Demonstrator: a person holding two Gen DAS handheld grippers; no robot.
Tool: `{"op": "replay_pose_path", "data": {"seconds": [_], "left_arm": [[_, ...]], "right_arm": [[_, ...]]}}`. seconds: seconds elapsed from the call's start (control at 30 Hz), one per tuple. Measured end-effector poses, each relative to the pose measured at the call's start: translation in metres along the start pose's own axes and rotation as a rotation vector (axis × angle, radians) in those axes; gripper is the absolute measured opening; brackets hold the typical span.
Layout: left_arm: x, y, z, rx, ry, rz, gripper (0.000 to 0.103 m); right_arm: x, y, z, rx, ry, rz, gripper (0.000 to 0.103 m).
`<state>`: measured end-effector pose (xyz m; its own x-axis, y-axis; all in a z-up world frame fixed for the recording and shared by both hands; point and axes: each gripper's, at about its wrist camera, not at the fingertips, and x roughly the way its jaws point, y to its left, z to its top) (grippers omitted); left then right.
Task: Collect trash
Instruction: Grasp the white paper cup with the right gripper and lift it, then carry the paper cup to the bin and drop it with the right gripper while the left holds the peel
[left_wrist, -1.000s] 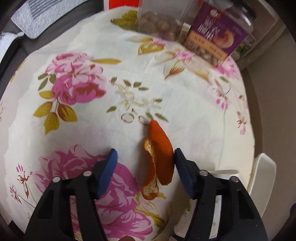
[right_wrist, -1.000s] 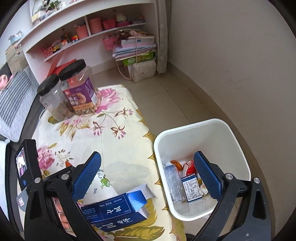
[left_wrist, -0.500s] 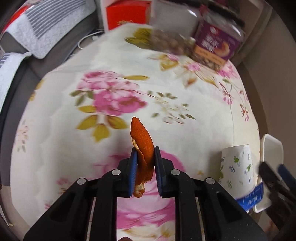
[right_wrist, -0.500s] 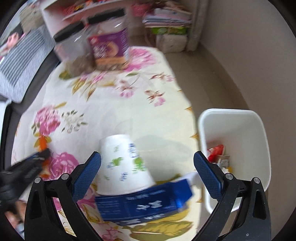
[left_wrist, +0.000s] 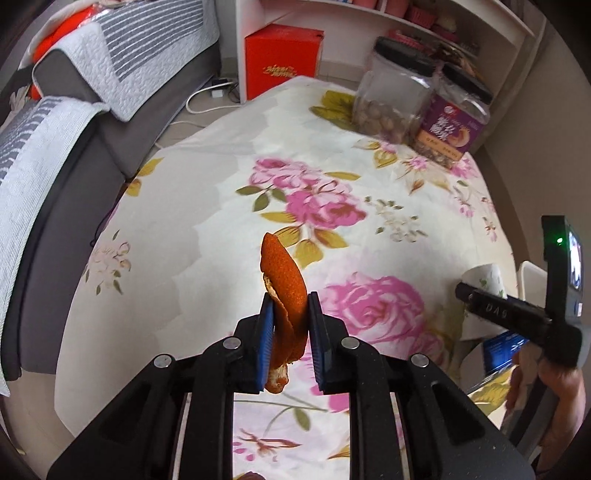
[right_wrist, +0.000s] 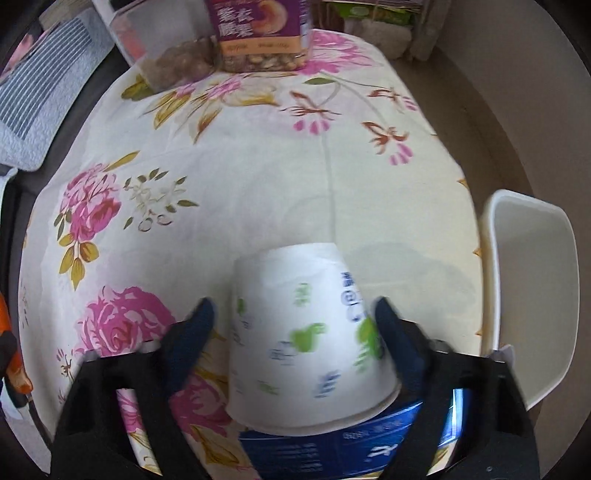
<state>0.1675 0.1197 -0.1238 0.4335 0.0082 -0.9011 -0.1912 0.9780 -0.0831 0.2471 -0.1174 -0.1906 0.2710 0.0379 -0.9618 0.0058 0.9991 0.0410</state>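
Note:
My left gripper is shut on an orange peel and holds it above the floral tablecloth. My right gripper is open with its fingers on either side of an upside-down paper cup, which rests partly on a flattened blue carton. The cup and carton also show at the right of the left wrist view, behind the right gripper's body. A white trash bin stands just off the table's right edge.
Two black-lidded snack jars stand at the table's far end. A grey sofa with striped covers runs along the left. A red box and white shelves are beyond the table.
My left gripper closed on the orange peel and lifted it off the cloth. My right gripper moved down and forward until its open fingers straddle the paper cup.

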Motion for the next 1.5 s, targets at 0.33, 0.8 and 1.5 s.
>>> {"op": "replay_pose_path", "data": {"seconds": [0.33,0.8,1.5], "left_arm": [[-0.002,0.035,0.007,-0.089,-0.033,0.0,0.018],[-0.059,0.017,0.009,-0.035,-0.325,0.064,0.019],[-0.09,-0.056,-0.003,0.064,-0.46,0.047,0.019]], "right_arm": [[-0.051,0.061,-0.009,-0.104,-0.182,0.128,0.058],[-0.13,0.077,-0.031,-0.195,-0.583,0.188,0.059],[-0.164,0.024,-0.051,-0.129,-0.699,0.101,0.061]]}}
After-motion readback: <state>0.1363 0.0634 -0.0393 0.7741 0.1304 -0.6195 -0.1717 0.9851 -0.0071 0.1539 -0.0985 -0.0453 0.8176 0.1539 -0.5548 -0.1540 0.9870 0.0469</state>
